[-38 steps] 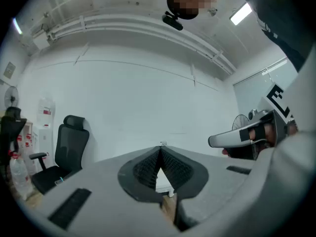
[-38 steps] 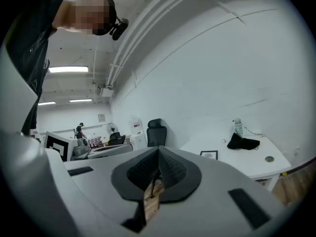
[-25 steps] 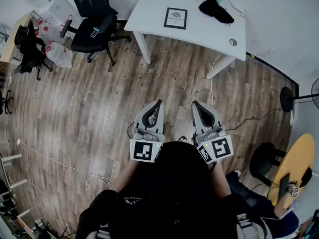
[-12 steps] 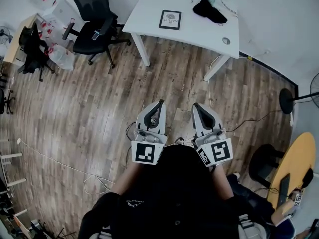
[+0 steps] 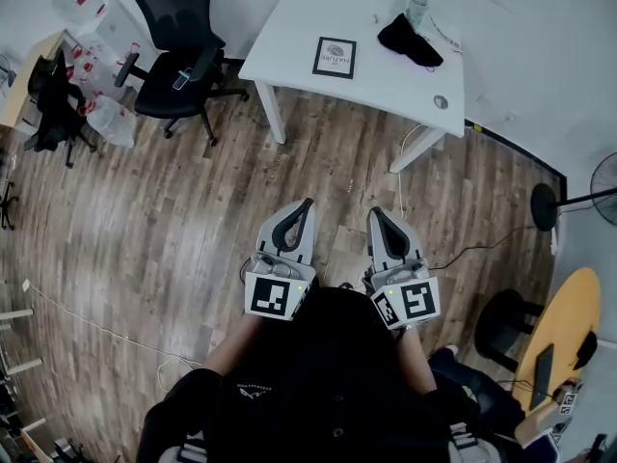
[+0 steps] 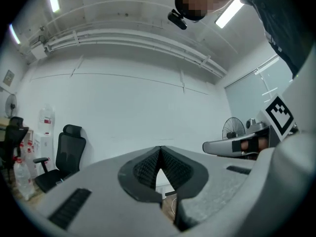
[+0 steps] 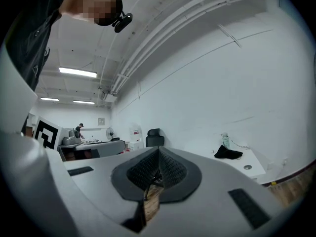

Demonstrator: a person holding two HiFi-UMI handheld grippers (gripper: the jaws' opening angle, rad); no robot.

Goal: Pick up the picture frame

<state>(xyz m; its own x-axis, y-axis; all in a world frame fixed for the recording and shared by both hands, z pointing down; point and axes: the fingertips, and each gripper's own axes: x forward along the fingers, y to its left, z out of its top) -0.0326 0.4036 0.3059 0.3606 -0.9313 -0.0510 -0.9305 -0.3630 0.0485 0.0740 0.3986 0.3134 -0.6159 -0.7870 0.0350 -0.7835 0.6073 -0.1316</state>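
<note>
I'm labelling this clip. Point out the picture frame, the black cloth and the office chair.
picture frame [image 5: 335, 57], head view, centre of its print.
black cloth [image 5: 408, 38], head view, middle of the heap.
office chair [image 5: 176, 8], head view, its backrest.

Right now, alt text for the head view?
A person holds the left claw and right claw shut and empty over a wood floor. Ahead, a picture frame lies on a white table near a black cloth.
</note>
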